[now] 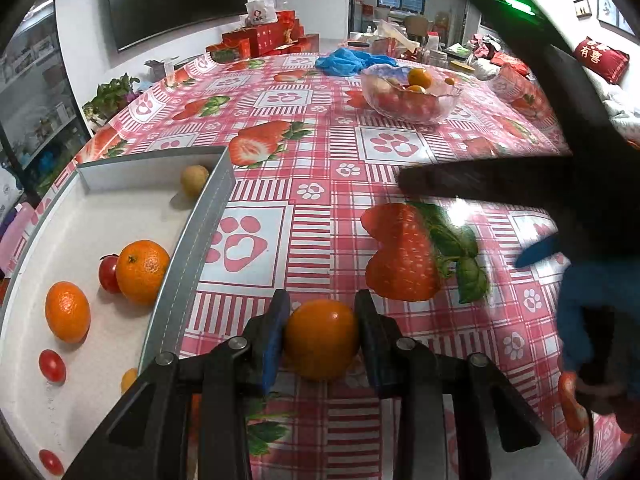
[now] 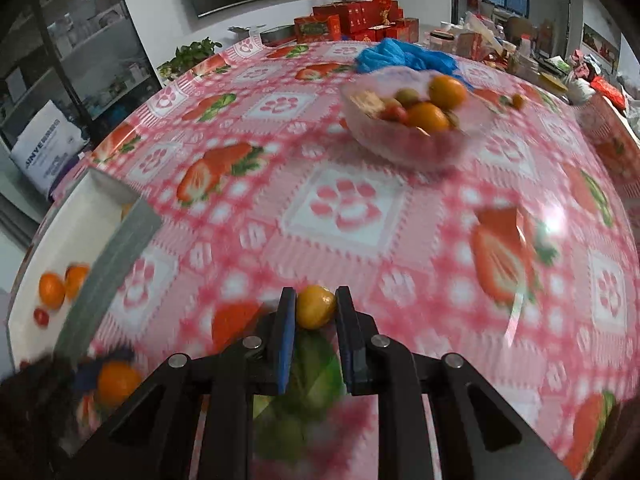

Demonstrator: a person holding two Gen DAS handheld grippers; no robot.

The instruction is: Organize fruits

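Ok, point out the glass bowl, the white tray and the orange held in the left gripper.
glass bowl (image 1: pixel 436 110): left wrist view, bare front wall.
white tray (image 1: pixel 100 216): left wrist view, bare floor near its far end.
orange (image 1: pixel 321 338): left wrist view, middle of the fruit between the left gripper's pads.

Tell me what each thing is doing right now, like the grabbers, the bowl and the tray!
left gripper: shut on an orange.
right gripper: shut on a small orange.
glass bowl: upright, fruit inside.
white tray: holds oranges, cherry tomatoes and a brownish fruit.
blue bag: crumpled behind the bowl.
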